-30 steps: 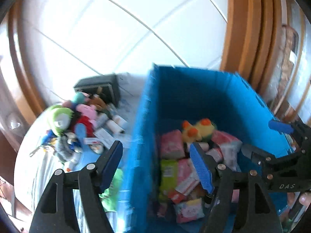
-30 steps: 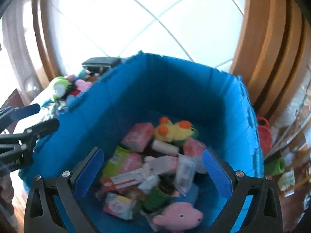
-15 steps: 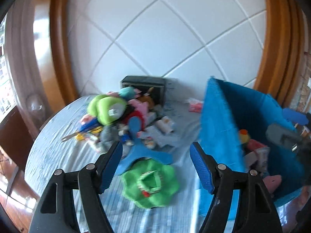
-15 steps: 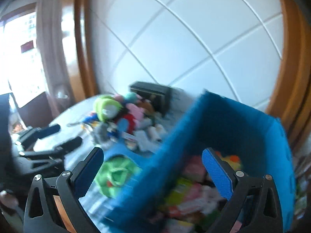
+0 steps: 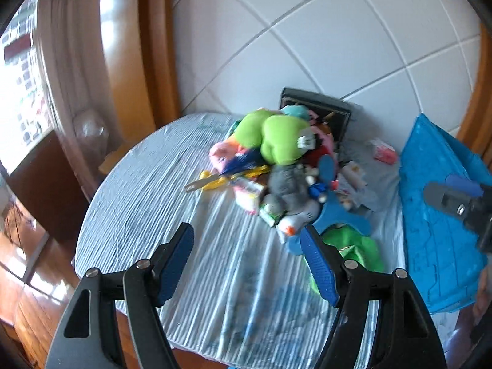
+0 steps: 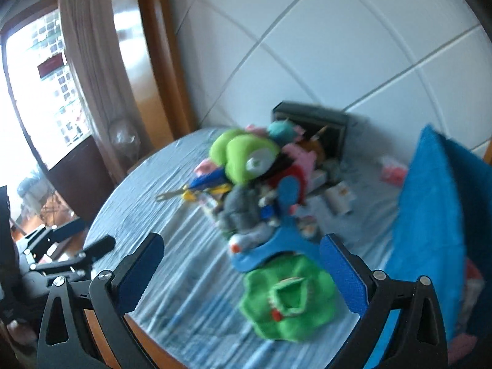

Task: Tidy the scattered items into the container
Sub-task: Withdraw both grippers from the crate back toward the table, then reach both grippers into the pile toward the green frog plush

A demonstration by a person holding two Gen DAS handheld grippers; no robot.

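Both the left gripper and right gripper are being held over the striped-cloth worktop with jaws spread wide and empty, judged ready for a pick. A heap of scattered plush toys and packets, with a frilled green fabric piece nearest, is lying just beside the blue fabric container at the right.

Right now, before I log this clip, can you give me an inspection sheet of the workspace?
Surface: round table under a blue-and-white striped cloth.
Job's things: blue fabric storage bin at the right edge; flat green plush toy lies on the cloth beside it; mixed heap of soft toys and packets sits mid-table, not yet binned.
Clutter: black open box behind the heap, against the wall.
Grippers: left gripper open, empty; right gripper open, empty, nearest the green plush.
Cables: nothing seen.
Surroundings: white tiled wall, wooden frame, curtained window at left.
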